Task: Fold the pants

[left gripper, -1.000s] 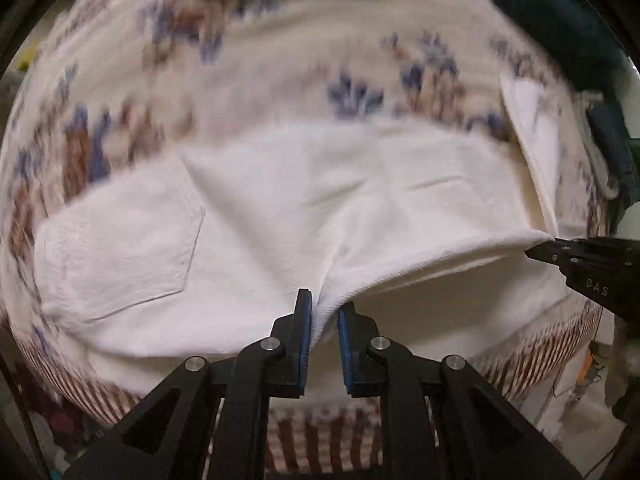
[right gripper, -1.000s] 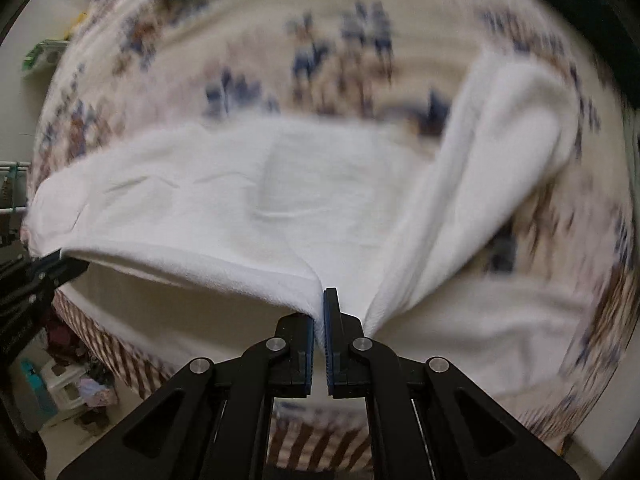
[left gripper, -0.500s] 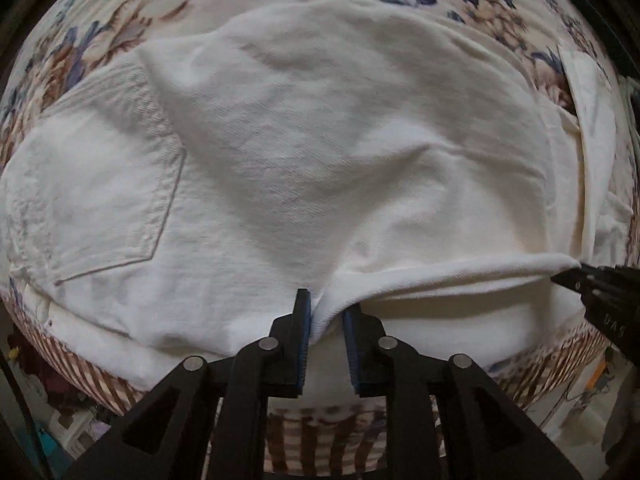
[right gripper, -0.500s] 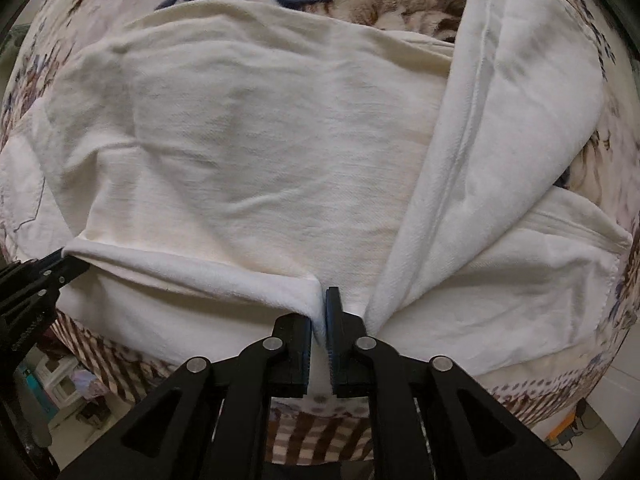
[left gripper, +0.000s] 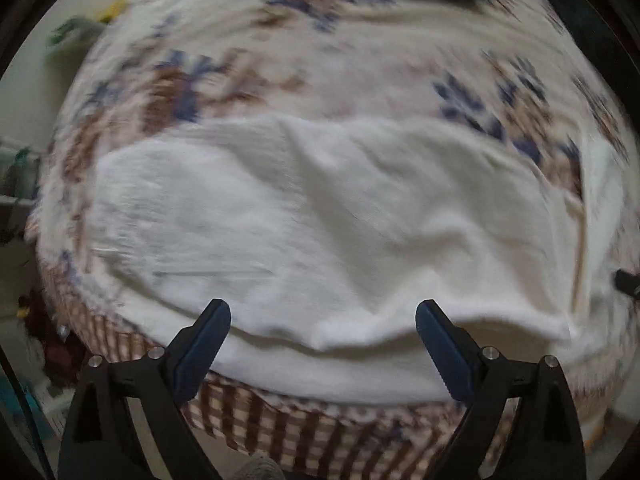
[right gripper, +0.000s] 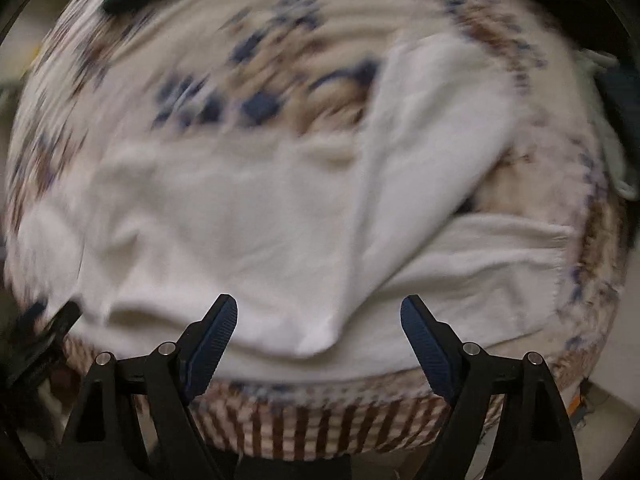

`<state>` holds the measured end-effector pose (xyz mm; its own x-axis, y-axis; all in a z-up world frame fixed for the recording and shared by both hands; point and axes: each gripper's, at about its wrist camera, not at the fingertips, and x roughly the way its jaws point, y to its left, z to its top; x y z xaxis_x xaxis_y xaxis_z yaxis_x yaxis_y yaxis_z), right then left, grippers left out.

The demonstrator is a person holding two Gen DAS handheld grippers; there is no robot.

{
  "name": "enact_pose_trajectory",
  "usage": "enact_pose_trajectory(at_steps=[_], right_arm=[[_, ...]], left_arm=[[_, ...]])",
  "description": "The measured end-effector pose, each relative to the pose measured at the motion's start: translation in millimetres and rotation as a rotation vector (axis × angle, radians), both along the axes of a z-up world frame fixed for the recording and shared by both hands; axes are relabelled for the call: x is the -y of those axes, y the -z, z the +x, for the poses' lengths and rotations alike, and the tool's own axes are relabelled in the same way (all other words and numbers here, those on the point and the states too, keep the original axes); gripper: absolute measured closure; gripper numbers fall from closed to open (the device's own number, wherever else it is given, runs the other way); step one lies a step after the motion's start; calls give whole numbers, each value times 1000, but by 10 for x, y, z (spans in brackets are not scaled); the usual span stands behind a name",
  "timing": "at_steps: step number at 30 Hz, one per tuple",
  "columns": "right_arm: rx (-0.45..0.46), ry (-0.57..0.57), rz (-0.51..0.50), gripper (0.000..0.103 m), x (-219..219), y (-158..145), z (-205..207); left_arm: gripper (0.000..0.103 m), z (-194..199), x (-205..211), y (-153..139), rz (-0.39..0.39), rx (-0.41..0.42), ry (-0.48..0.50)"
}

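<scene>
White cotton pants [left gripper: 320,216] lie folded across a floral-patterned bedspread with a checked border [left gripper: 280,40], their doubled near edge just beyond both claws. On the left, the left gripper [left gripper: 323,322] is springing open, its blue pads clear of the cloth; on the right, the right gripper [right gripper: 319,316] is opening too, nothing pinched. This looks like the release after a fold; the next move likely calls for regrasping the loose leg end [right gripper: 440,128] at right.
</scene>
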<state>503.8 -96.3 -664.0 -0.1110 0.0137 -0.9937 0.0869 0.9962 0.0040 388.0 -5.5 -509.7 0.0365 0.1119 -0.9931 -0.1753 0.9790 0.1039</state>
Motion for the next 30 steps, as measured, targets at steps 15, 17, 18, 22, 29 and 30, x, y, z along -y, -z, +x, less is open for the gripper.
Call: enact_pose_trajectory(at_steps=[15,17,18,22,29,30], right_arm=[[-23,29,-204,27,295,1201,1482],[-37,22,-212,47,286,1280,1496],[-42,28,-201,55,291,1315,1491],[5,79,-175,96,389,1223,1436],[172,245,-115,98,932,500,895],[189,260,-121,98,1046,405,783]], left_arm=[[8,360,-353,439,174,-30,-39],[8,372,-334,407,177,-25,-30],[8,374,-327,398,177,-24,-26],[8,374,-280,358,168,-24,-17],[8,327,-185,321,157,-17,24],[8,321,-171,326,157,-19,33]])
